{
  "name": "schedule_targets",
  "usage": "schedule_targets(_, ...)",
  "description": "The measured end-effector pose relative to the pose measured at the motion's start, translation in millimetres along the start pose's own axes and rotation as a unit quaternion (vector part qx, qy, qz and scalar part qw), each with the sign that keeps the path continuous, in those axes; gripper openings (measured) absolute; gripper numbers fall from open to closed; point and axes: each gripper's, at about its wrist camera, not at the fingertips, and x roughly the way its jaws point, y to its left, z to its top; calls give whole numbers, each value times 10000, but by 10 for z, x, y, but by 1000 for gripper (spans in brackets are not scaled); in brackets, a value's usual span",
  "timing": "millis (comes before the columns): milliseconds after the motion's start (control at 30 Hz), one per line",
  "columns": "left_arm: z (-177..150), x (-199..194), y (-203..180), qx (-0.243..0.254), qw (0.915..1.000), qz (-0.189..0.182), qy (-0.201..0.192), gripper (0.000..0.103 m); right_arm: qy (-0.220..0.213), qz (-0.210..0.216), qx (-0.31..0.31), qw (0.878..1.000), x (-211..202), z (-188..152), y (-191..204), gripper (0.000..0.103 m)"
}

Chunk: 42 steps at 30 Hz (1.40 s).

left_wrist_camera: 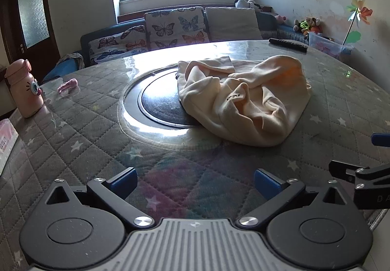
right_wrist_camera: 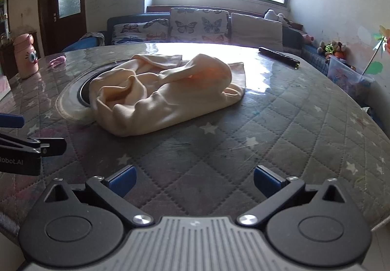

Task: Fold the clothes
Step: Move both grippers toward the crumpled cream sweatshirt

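Observation:
A crumpled cream garment lies in a heap on the round quilted table, partly over the dark centre disc. In the right wrist view the same garment sits left of middle. My left gripper hovers above the near table edge, open, with nothing between its blue pads. My right gripper is likewise open and empty, well short of the cloth. Each gripper shows at the edge of the other's view: the right gripper and the left gripper.
A pink cartoon bottle stands at the table's left edge, a small pink item near it. A black remote lies at the far right. Behind the table are a butterfly-cushioned sofa, a window, toys and a plastic bin.

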Motion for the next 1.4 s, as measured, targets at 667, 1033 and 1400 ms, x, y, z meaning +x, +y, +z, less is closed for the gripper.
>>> schedule_targets(667, 20, 21, 5, -55, 9999, -57, 129, 103, 44, 196, -229, 9995, 7, 47, 144, 103)
schedule_targets(1033, 171, 118, -40, 60, 9999, -21, 125, 103, 72, 223, -293, 9993, 101, 137, 177, 103)
schedule_targets(1400, 249, 205, -26, 45, 9999, 0, 165, 103, 107, 266, -298, 9991, 187, 226, 184, 103)
